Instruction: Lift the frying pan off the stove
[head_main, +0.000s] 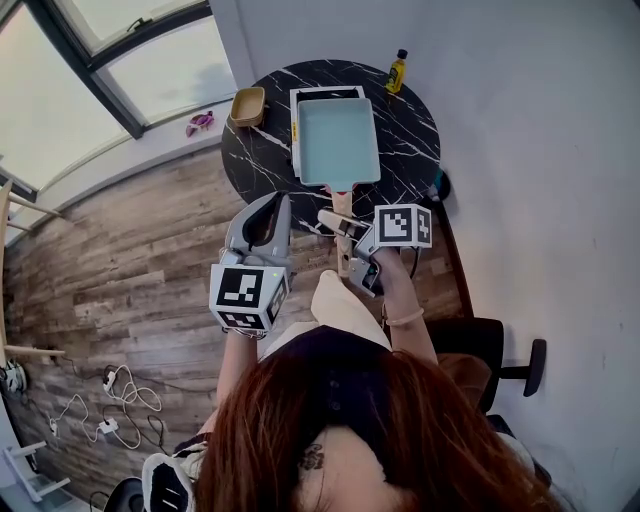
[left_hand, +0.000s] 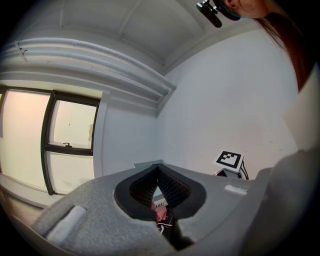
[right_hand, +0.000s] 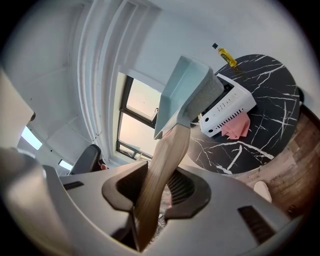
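Right tool (right_hand: 159, 187) clamped the wooden handle (right_hand: 165, 155) of the frying pan (head_main: 338, 140), over the white stove (head_main: 325, 93) (upper centre); left tool (left_hand: 158, 171) was clenched, empty.

The frying pan (head_main: 338, 140) is pale teal with a light wood-brown handle (right_hand: 167, 155), the stove (head_main: 325, 93) white, the counter (head_main: 405, 140) black marble veined white, the bottle (head_main: 397, 72) yellow with a black cap, the bowl (head_main: 247, 105) tan and the floor (head_main: 120, 260) grey-brown wood grain.

My right gripper (head_main: 342, 228) grips the wooden handle (head_main: 341, 203) of the pale-blue frying pan (head_main: 338, 140). My left gripper (head_main: 272, 206) hangs just beside it.
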